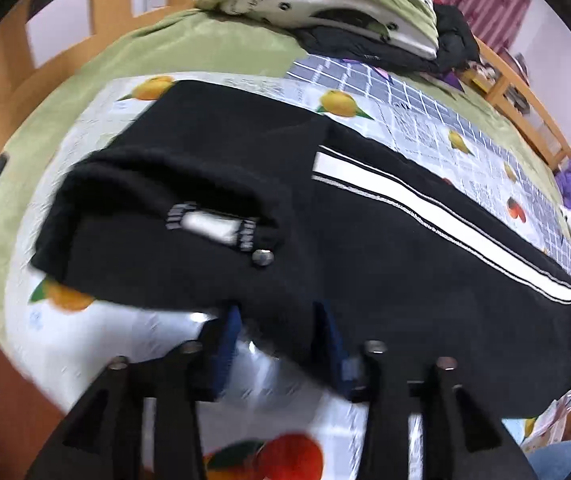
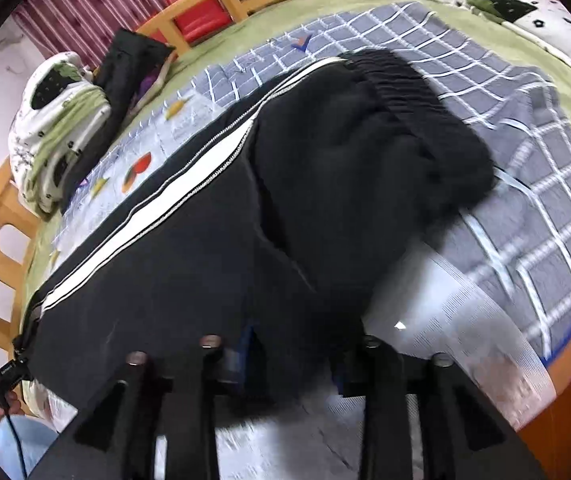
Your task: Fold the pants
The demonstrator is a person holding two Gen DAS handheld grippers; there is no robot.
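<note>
1. One garment under inspection: black pants [image 1: 365, 248] with a white side stripe [image 1: 425, 204], laid lengthwise on the patterned sheet [image 1: 405, 120] covering the bed [image 1: 85, 92]. Elastic waistband [image 2: 401, 80] toward 1 o'clock in the right wrist view; cuff end with label and snap [image 1: 262, 258] toward 9 o'clock in the left wrist view.
2. Left hand-held gripper [image 1: 281, 340]: blue pads parted, straddling the near hem at 6 o'clock. Appears released; no cloth seen pinched.
3. Right hand-held gripper [image 2: 293, 360]: tips sunk in dark fabric at 6 o'clock; cannot tell whether clenched or released.
4. Handling judgement: soft, thick knit, limp, moderately light; likely to sag and drag between two grip points. Not fragile, not slippery against the sheet. Stripe tape probably a little stiffer than the body cloth.
5. Recommended hold: pinch both layers at the near edge, one grip near the cuff, one near the waistband, pads well past the hem to avoid taking a single layer.
6. Noted nearby: folded bedding [image 1: 325, 4] at 12 o'clock, well apart from the pants.
</note>
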